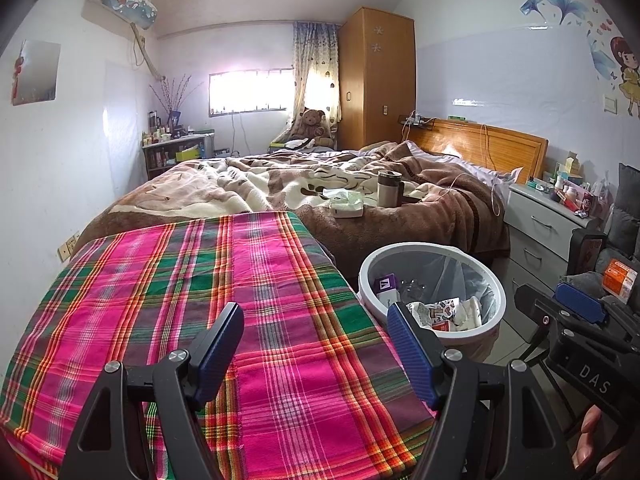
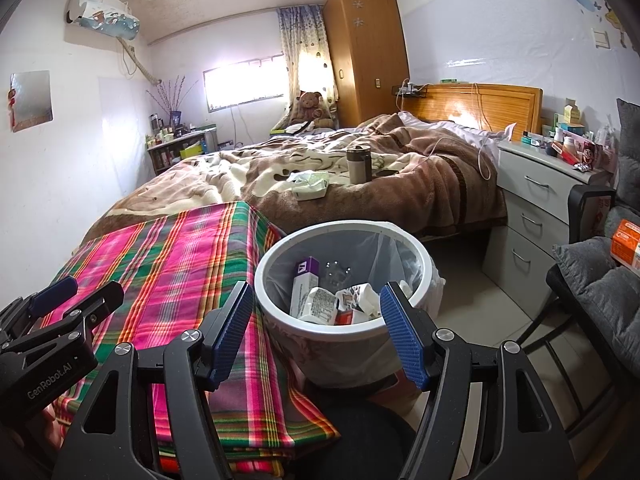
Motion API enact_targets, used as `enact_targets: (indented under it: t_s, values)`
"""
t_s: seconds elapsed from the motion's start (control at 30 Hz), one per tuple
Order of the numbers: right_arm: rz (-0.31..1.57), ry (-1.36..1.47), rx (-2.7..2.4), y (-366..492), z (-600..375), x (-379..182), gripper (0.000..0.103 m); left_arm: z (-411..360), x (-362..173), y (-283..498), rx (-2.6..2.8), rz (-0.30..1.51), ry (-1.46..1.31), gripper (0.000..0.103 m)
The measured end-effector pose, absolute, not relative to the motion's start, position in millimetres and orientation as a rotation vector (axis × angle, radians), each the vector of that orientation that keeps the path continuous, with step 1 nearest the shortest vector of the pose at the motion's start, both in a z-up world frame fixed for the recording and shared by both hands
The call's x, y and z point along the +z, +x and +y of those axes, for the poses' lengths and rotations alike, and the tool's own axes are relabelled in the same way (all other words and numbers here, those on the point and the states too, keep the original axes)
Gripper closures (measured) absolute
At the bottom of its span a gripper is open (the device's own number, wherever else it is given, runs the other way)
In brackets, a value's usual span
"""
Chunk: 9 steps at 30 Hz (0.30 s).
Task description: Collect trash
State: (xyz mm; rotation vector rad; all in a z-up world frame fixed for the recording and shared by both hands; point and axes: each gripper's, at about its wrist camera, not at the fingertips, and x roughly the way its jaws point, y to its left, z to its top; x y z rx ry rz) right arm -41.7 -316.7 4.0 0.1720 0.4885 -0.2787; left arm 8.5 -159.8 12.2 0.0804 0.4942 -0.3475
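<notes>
Left wrist view: your left tool hangs over the plaid cloth, its blue pads standing well apart with nothing between them.
Left tool state: jaws wide, holding nothing.
Right wrist view: your right tool points down toward the trash bin, pads spread wide and empty.
Right tool state: jaws wide, holding nothing; the bin's near rim shows in the gap between the fingers.
Trash bin: white and round, lined with a clear bag, standing on the floor just beside the cloth-covered desk and near the foot of the bed.
Trash in the bin: you can see a purple-and-white box, a crumpled white carton and other wrappers piled at the bottom.
Plaid cloth: pink, green and orange, lying flat over the desk; its top is bare in both views.
Bed: brown and cream blanket, rumpled; on it a tissue pack and a steel cup standing upright near each other.
Nightstand: grey drawers by the headboard, its top crowded with small boxes and bottles.
Other tool in view: your right tool shows at the right edge of the left view, with fingers of your hand below it.
</notes>
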Motion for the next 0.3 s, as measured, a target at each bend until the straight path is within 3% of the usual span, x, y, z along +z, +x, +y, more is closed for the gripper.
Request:
enact_targets:
  t_s: [0.3]
  values:
    - [0.492, 0.173, -0.280, -40.7, -312.1, 2.1, 0.035, -159.5, 10.3, 9.7, -0.342, 0.494, 0.082, 0.029]
